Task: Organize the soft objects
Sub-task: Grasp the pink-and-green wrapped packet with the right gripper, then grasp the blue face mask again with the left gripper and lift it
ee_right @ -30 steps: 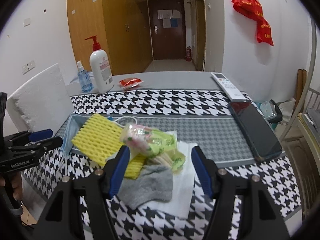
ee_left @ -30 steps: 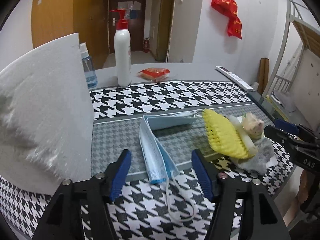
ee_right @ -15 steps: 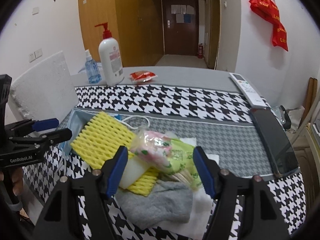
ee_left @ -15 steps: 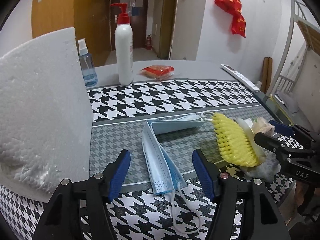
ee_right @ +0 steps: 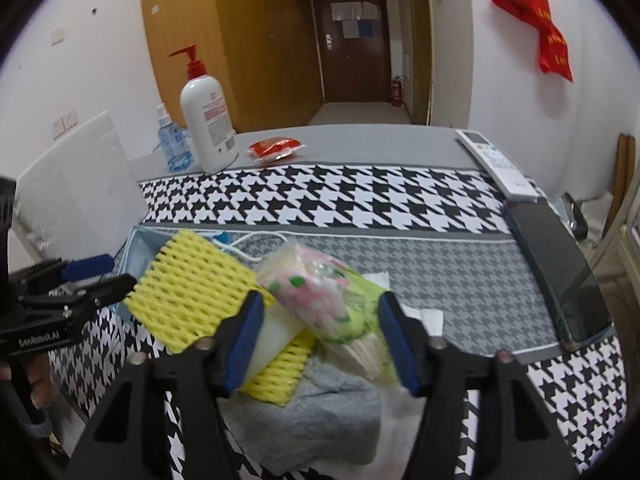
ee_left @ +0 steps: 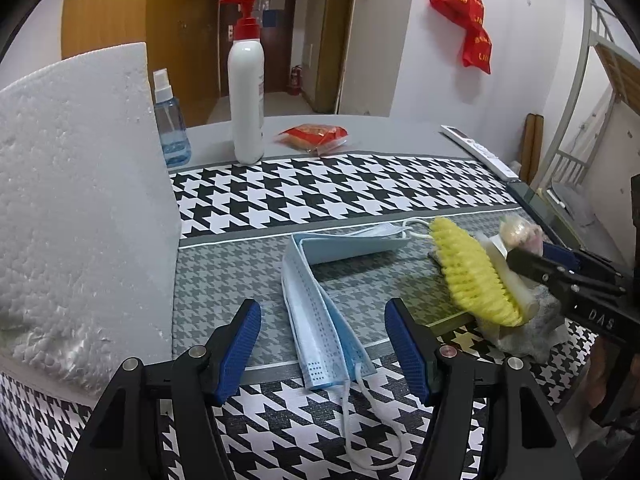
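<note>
Blue pads on your left gripper (ee_left: 322,346) are standing wide apart, framing the folded pale-blue paper face mask (ee_left: 320,300) lying on the houndstooth tablecloth (ee_left: 320,188). Your right gripper (ee_right: 318,340) is also hanging spread and holding nothing, straddling a green-and-pink plastic tissue packet (ee_right: 328,292). That packet is topping a loose heap just right of the mask: yellow ribbed foam netting (ee_right: 192,288), a grey knitted cloth (ee_right: 320,412), a white paper sheet (ee_right: 400,432). Judging by this, you are only starting; the mask and the whole heap are waiting to be sorted.
</note>
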A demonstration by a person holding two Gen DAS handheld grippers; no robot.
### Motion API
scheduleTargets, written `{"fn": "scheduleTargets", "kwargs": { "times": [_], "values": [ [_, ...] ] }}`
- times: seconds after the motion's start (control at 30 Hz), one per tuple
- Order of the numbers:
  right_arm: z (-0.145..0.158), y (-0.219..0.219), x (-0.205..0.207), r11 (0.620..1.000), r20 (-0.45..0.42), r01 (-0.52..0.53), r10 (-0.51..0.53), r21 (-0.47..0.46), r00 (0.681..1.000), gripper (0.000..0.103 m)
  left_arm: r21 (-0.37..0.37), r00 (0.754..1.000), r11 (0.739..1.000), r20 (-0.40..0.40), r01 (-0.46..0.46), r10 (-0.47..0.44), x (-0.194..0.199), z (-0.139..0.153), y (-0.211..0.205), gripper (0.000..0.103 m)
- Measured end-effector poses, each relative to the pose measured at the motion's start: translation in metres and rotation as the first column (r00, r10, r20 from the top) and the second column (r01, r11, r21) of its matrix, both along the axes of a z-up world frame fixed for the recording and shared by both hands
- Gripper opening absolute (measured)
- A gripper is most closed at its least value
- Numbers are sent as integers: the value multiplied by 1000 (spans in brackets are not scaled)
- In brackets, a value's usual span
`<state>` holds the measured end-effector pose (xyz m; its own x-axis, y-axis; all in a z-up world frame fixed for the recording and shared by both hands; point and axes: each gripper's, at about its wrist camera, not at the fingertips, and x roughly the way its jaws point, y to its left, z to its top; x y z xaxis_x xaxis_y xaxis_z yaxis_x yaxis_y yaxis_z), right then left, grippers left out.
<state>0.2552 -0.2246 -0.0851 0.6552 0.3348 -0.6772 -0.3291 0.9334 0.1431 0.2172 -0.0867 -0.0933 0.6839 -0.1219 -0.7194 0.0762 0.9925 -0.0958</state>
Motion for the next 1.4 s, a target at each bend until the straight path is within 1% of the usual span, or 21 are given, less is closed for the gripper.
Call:
{"fn": "scheduleTargets", "kwargs": {
  "times": [0.03, 0.07, 0.13, 0.17, 0.2, 0.23, 0.4, 0.47, 0.53, 0.6, 0.77, 0.87, 0.9, 0.93, 1.0, 1.03, 1.07, 1.23, 1.4],
  "values": [
    [1, -1, 0, 1000, 2, 0, 0, 8, 1000, 46, 2, 1000, 1000, -3, -1, 1, 0, 0, 0, 66],
    [2, -2, 0, 1000, 6, 5, -6, 11, 1000, 43, 1, 1000, 1000, -6, -2, 2, 1, -1, 0, 66],
    [3, -4, 0, 1000, 11, 15, -15, 16, 1000, 32, -9, 1000, 1000, -13, 4, -5, 2, -2, 0, 66],
    [3, -5, 1, 1000, 11, 20, -20, 20, 1000, 29, -8, 1000, 1000, -13, 4, -4, 2, -1, 0, 66],
    [2, -6, 1, 999, 7, 26, -26, 25, 1000, 24, -2, 1000, 1000, -11, 2, -2, 3, -1, 0, 66],
    [2, -8, 2, 999, 4, 30, -30, 27, 1000, 22, 1, 1000, 1000, -11, 1, -1, 4, -2, 0, 66],
    [1, -4, 5, 999, 6, 31, -31, -11, 999, 22, 5, 1000, 1000, -17, 1, -1, 6, -3, -2, 66],
    [2, -3, 7, 999, 14, 41, -41, -34, 999, 26, 5, 1000, 1000, -19, -1, 1, 7, -3, -2, 66],
    [2, -1, 10, 998, 12, 38, -38, -52, 999, 44, 6, 1000, 1000, -19, -3, 3, 7, -2, -2, 66],
    [2, 3, 12, 998, 13, 22, -21, -62, 1000, 51, 6, 1000, 1000, -18, -2, 2, 8, -2, -2, 66],
    [0, 10, 18, 997, -5, -9, 8, -77, 1000, 51, 12, 1000, 1000, -29, -8, 8, 11, -5, -1, 66],
    [-1, 10, 20, 997, -11, -9, 8, -75, 1000, 51, 14, 999, 1000, -31, -9, 10, 13, -6, -2, 66],
    [-2, 10, 21, 997, -16, -4, 3, -77, 1000, 49, 16, 999, 1000, -32, -7, 7, 13, -6, -3, 66],
    [-4, 10, 23, 997, -23, -3, 1, -78, 1000, 38, 19, 999, 1000, -33, -6, 7, 14, -7, -3, 66],
    [-4, 10, 22, 997, -22, -3, 1, -78, 1000, 29, 26, 999, 1000, -37, -8, 9, 15, -8, -4, 66],
    [-3, 10, 22, 997, -16, 2, -3, -81, 1000, 23, 21, 999, 1000, -36, -9, 9, 16, -8, -4, 66],
    [-2, 9, 21, 997, -8, 9, -9, -78, 1000, 21, 19, 999, 1000, -35, -9, 10, 16, -8, -4, 66],
    [7, -1, 15, 999, 11, 28, -28, -34, 1000, 18, 20, 999, 1000, -35, -16, 17, 18, -9, -5, 66],
    [19, -11, 7, 999, 30, 34, -35, 12, 999, 18, 13, 999, 999, -39, -37, 37, 20, -10, -2, 66]
  ]
}}
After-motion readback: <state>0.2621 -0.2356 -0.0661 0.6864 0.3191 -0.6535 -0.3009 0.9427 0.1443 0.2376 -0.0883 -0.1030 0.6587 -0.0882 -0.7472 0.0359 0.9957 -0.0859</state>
